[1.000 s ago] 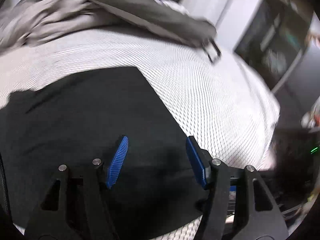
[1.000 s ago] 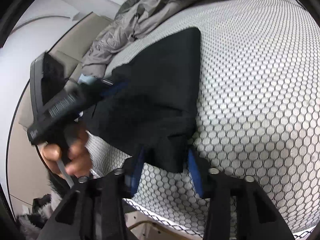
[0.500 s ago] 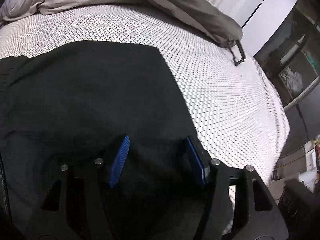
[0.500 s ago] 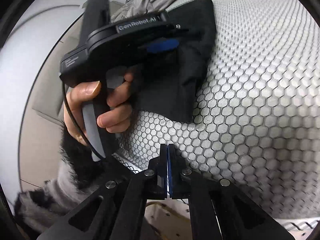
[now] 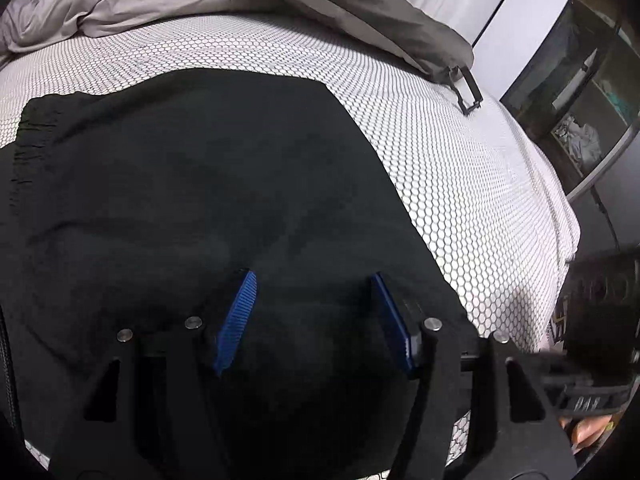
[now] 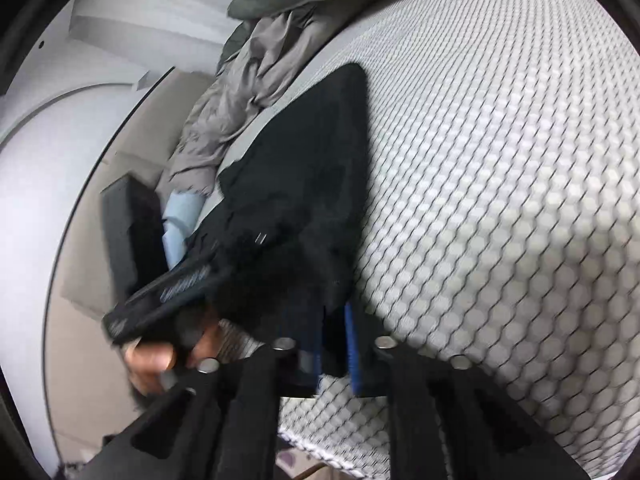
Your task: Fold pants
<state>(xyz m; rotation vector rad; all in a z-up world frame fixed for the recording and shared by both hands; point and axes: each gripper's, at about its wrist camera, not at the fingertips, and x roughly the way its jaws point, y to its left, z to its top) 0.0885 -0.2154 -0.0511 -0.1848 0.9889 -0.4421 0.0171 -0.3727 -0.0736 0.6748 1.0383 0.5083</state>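
Note:
The black pants (image 5: 200, 184) lie spread on a bed with a white honeycomb-pattern sheet (image 5: 460, 152). My left gripper (image 5: 314, 316) is open, its blue fingers low over the near part of the pants, with nothing between them. In the right wrist view the pants (image 6: 304, 184) run along the bed's left side. My right gripper (image 6: 334, 344) has its blue fingers closed on the near corner of the pants at the bed's edge. The left gripper's body and the hand holding it (image 6: 160, 304) show to the left.
A rumpled grey duvet (image 5: 168, 4) lies across the far side of the bed, with a small black buckle (image 5: 466, 92) at its end. Dark shelving (image 5: 580, 92) stands beyond the bed's right edge. A beige headboard (image 6: 84, 288) is at left.
My right gripper was shut and empty beside the bed edge; it has opened, moved onto the pants' corner and closed on it. My left gripper stays open over the pants and shifted slightly.

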